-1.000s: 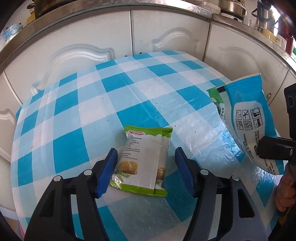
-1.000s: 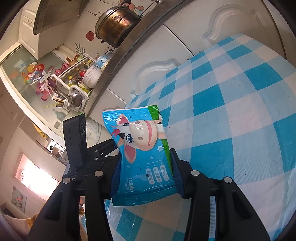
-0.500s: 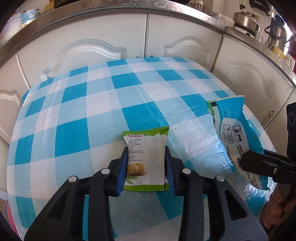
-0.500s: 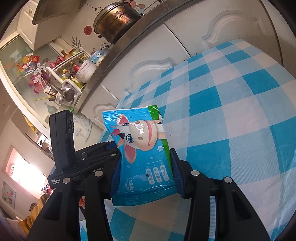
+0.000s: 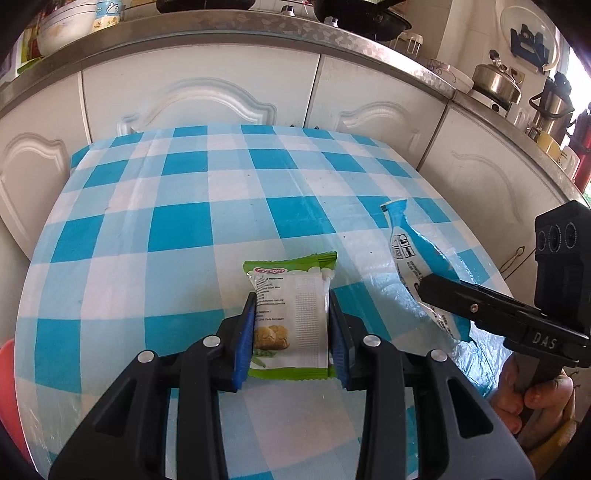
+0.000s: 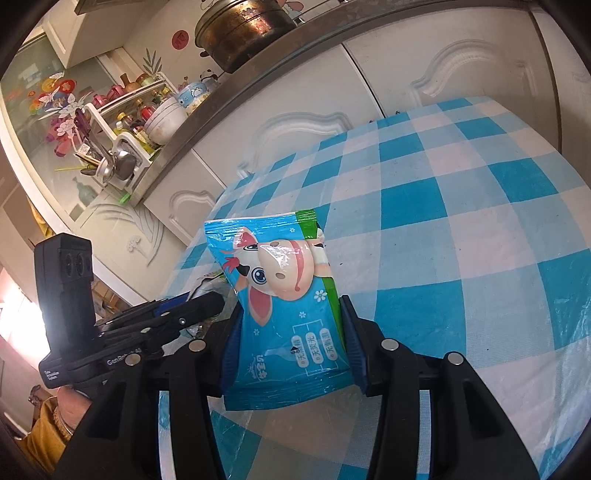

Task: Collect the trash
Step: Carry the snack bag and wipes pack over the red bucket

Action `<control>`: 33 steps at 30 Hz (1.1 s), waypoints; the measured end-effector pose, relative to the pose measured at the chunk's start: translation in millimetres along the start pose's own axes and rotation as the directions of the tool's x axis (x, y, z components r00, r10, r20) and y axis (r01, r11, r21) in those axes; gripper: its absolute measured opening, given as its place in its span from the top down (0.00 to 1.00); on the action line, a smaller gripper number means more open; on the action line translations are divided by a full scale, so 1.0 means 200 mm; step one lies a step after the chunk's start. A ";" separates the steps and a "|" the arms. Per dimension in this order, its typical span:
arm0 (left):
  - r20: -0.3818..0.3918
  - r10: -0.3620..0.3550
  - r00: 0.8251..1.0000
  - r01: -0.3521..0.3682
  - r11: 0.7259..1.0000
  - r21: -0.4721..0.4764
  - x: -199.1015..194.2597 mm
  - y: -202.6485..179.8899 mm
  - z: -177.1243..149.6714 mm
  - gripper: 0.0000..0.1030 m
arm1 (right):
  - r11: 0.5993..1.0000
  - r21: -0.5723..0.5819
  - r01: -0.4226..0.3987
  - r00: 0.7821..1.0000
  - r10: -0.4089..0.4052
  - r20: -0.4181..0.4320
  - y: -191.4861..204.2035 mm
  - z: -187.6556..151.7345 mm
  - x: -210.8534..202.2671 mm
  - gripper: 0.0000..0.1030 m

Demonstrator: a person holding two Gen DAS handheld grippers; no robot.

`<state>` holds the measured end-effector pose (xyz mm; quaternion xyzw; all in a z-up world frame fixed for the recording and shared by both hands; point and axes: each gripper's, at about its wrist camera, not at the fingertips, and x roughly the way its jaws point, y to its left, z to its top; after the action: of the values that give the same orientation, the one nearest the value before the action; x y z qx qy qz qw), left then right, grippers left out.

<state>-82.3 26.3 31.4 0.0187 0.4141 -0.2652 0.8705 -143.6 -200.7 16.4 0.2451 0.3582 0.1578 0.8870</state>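
My left gripper (image 5: pixel 291 325) is shut on a green and white snack packet (image 5: pixel 291 310), held above the blue checked table (image 5: pixel 184 229). My right gripper (image 6: pixel 291 332) is shut on a blue wet-wipe pack with a cartoon cow (image 6: pixel 284 295), held upright over the table's edge. The blue pack (image 5: pixel 417 258) and the right gripper (image 5: pixel 436 291) also show at the right of the left wrist view. The left gripper (image 6: pixel 214 302) shows at the left of the right wrist view.
White cabinet doors (image 5: pixel 207 96) stand behind the table under a steel counter (image 5: pixel 258 33) with pots and a kettle (image 5: pixel 495 81). A dish rack (image 6: pixel 122 147) sits on the counter. Something red (image 5: pixel 7 362) shows at the table's left edge.
My left gripper closed on the green snack packet and lifted it away from the table. The right gripper kept its hold on the blue pack and turned it edge-on to the left camera.
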 end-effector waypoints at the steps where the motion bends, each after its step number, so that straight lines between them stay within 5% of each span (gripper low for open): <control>1: 0.005 -0.002 1.000 0.002 1.000 -0.007 -0.02 0.01 -0.01 0.64 | 1.000 -0.001 0.007 1.000 -0.007 -0.001 0.00 0.00 0.00 0.53; 33: 0.102 0.016 0.995 0.003 0.982 -0.190 -0.44 0.45 -0.32 0.64 | 0.938 -0.311 0.151 0.984 -0.174 -0.047 0.58 -0.14 0.21 0.53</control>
<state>-131.2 159.2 37.4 -0.0767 0.3918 -0.2224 0.8895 -146.7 -77.4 39.0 0.0682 0.3811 0.1466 0.9103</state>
